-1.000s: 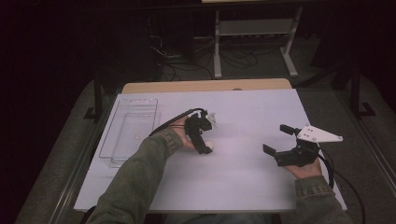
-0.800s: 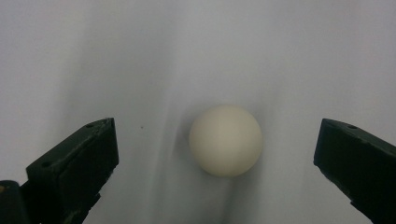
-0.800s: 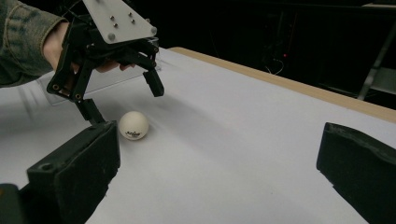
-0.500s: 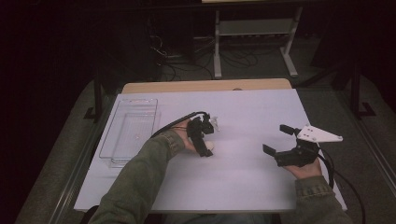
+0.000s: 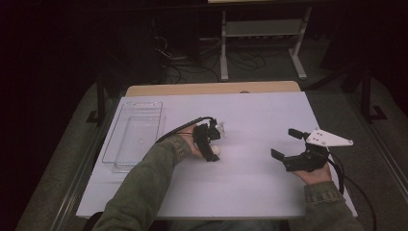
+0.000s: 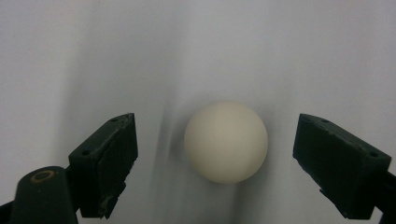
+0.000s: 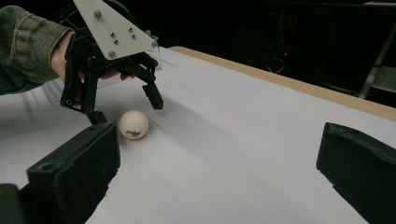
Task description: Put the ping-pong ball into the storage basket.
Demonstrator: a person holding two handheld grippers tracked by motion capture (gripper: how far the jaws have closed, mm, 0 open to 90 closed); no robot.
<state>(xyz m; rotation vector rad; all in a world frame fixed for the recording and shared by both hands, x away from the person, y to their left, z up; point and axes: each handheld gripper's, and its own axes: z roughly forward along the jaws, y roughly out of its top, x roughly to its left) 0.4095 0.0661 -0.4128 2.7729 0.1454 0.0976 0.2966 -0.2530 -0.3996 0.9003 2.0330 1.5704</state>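
A white ping-pong ball [image 6: 226, 141] rests on the white table sheet [image 5: 250, 187] left of centre. My left gripper [image 5: 214, 147] points down over the ball [image 5: 216, 150], one black jaw on each side. Its jaws have just been closing, and in the left gripper view a gap still shows between each pad and the ball. The right gripper view shows the same ball [image 7: 133, 124] under the left gripper [image 7: 126, 109]. My right gripper [image 5: 283, 143] is at the right of the table, open with nothing between its jaws [image 7: 219, 149], and faces the ball.
A clear plastic tray [image 5: 137, 103] lies at the table's left side, beside the left forearm. A wooden strip [image 5: 211, 88] runs along the far edge. Beyond the table are dark floor, cables and a metal stand [image 5: 262, 29].
The left hand has shifted only slightly and still stands over the ball. The right gripper has not moved.
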